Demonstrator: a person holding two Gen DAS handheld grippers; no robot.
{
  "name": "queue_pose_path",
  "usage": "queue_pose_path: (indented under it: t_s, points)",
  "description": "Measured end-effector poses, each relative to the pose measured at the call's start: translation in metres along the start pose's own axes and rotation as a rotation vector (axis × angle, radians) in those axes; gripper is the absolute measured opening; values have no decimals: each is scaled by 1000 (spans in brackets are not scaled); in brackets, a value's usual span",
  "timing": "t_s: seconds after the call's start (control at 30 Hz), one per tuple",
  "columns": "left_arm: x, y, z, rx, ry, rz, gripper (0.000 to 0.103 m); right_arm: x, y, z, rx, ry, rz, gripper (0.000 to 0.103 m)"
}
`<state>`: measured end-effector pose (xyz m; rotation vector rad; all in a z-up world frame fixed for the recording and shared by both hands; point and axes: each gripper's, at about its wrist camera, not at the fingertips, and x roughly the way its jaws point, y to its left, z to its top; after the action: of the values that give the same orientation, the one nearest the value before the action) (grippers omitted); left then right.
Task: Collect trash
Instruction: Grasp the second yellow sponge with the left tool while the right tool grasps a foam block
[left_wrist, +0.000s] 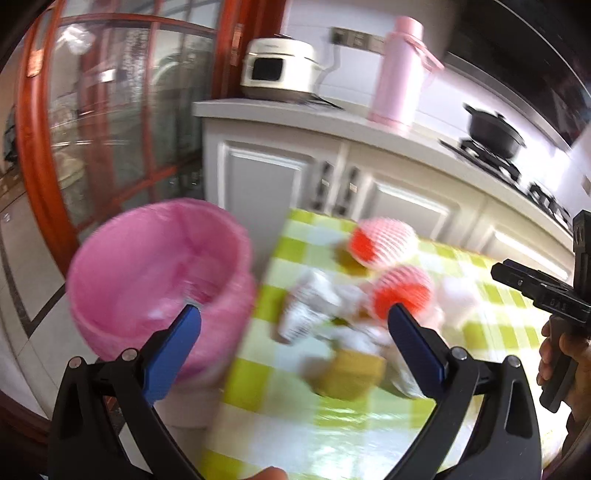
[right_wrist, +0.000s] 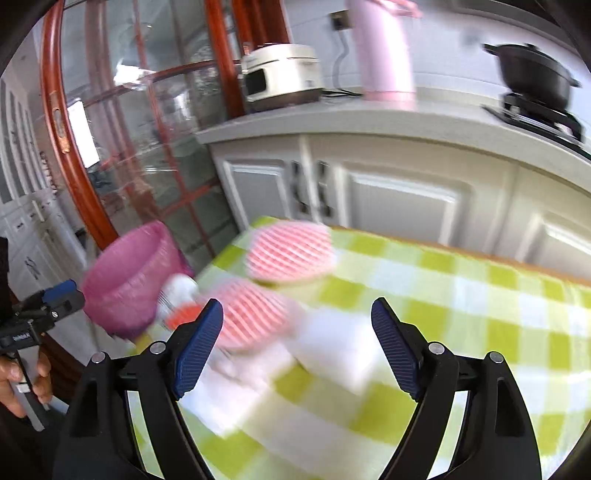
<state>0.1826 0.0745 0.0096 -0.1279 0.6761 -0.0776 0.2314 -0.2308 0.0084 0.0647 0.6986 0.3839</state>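
Observation:
A bin with a pink liner (left_wrist: 159, 280) stands beside the table's left edge, also seen as the bin (right_wrist: 129, 280) in the right wrist view. On the green-and-white check cloth (left_wrist: 295, 424) lies a blurred heap: two red foam fruit nets (left_wrist: 380, 240) (left_wrist: 402, 291), a crumpled white wrapper (left_wrist: 310, 306), a yellow-brown piece (left_wrist: 351, 373) and white tissue (left_wrist: 458, 295). My left gripper (left_wrist: 293, 321) is open above the heap's near side, nothing between its fingers. My right gripper (right_wrist: 297, 314) is open over white paper (right_wrist: 332, 347), next to the foam nets (right_wrist: 291, 251) (right_wrist: 251, 317).
White cabinets (left_wrist: 266, 184) and a counter run behind the table, with a rice cooker (left_wrist: 277, 70), a pink flask (left_wrist: 399, 70) and a black pot (right_wrist: 532, 74) on a hob. A red-framed glass door (left_wrist: 110, 110) stands at the left. A hand (right_wrist: 22, 376) holds the left gripper's handle.

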Motion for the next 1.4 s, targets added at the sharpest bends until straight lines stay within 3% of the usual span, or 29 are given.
queue_pose_path:
  t_s: [0.2, 0.4, 0.97, 1.17, 1.2, 1.4]
  points:
    - [15, -46, -31, 56, 66, -31, 98, -24, -34, -42, 35, 15, -59, 85]
    - [34, -53, -45, 67, 121, -27, 94, -23, -44, -59, 62, 40, -68, 85]
    - [81, -50, -48, 76, 215, -27, 81, 11, -33, -45, 40, 85, -60, 85]
    - [91, -52, -52, 80, 244, -36, 61, 30, -25, -36, 35, 105, -64, 85]
    - [93, -52, -53, 81, 251, -36, 53, 32, -24, -35, 32, 107, -64, 85]
    - [93, -49, -54, 75, 254, -46, 49, 48, -18, -27, 26, 121, -80, 85]
